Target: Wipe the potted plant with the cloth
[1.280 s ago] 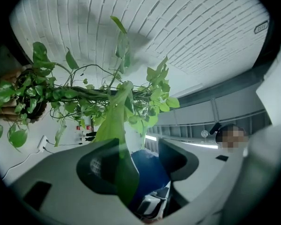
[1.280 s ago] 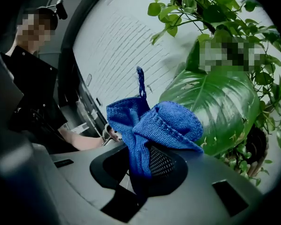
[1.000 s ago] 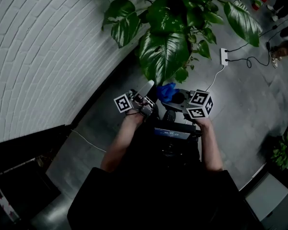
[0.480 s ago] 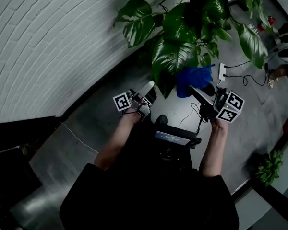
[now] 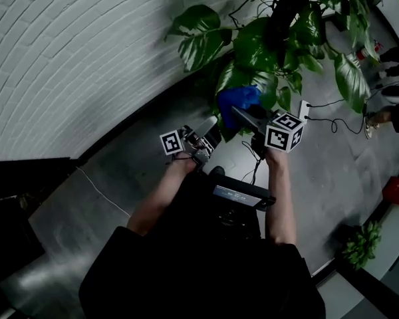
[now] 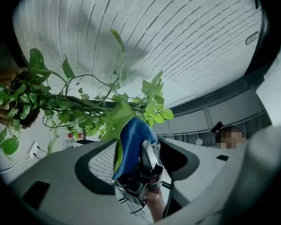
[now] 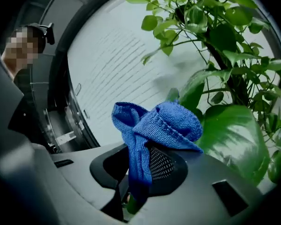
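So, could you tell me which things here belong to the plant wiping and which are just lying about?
For the job: potted plant, blue cloth clamped in the right gripper, open left gripper.
Lying about: white power strip, its black cables, small floor plant, red object.

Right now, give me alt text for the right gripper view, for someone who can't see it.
The right gripper is shut on a blue cloth that bunches up over its jaws. Beyond, at right, hangs a large green leaf of the potted plant, with a white brick wall behind.
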Available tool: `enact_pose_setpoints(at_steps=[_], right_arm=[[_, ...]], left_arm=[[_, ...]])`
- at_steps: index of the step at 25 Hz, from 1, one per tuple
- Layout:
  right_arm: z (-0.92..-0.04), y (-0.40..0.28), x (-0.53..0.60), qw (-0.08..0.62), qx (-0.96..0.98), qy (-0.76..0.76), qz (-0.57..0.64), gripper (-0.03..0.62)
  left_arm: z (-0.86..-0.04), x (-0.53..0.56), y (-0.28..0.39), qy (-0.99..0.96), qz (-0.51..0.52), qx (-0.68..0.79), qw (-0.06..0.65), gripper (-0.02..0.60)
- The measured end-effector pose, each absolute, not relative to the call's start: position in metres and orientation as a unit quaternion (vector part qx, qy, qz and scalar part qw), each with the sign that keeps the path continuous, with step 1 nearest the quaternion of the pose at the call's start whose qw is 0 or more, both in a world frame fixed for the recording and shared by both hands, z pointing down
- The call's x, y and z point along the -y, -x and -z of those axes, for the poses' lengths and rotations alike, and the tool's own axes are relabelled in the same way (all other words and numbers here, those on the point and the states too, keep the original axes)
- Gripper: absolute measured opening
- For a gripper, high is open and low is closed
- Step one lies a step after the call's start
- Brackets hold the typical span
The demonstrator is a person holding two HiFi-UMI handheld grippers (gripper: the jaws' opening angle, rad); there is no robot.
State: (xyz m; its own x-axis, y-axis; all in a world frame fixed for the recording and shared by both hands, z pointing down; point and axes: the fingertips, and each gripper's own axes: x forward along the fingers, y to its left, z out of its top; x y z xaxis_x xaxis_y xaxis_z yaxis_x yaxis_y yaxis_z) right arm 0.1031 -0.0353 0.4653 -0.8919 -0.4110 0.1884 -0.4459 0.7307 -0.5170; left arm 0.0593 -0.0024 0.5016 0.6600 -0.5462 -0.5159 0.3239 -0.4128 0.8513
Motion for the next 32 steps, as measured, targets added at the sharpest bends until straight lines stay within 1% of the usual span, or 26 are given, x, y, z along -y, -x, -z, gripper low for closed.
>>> enact_pose_setpoints(at_steps=[4,13,26,29,32], right_arm=[[-0.48,-0.086,0.027,0.05,0.931,-0.207,-0.298,0.109],[-0.498,-0.076,-0.012,0.055,0.932,-0.163,-0.319,0.109],[-0.528,-0.092,-0.079,0.069,0.931,-0.126,-0.336,0.109],[-0.526,-0.102,-0.094,0.052,0.931,-0.119,-0.341,0.109],[-0.503,-0.108,-0.102,-0.002,0.936,-0.103,-0.338,0.109]], left_arm=[[-0.494,0.002,-0.06,-0.737,0.41,0.059,0.533,0.275],[-0.496,0.001,-0.054,-0.733,0.419,0.066,0.532,0.275],[-0.497,-0.019,-0.058,-0.752,0.397,0.104,0.516,0.275],[-0.502,-0.027,-0.051,-0.756,0.389,0.128,0.511,0.275],[-0.504,-0.038,-0.036,-0.759,0.381,0.155,0.505,0.275]])
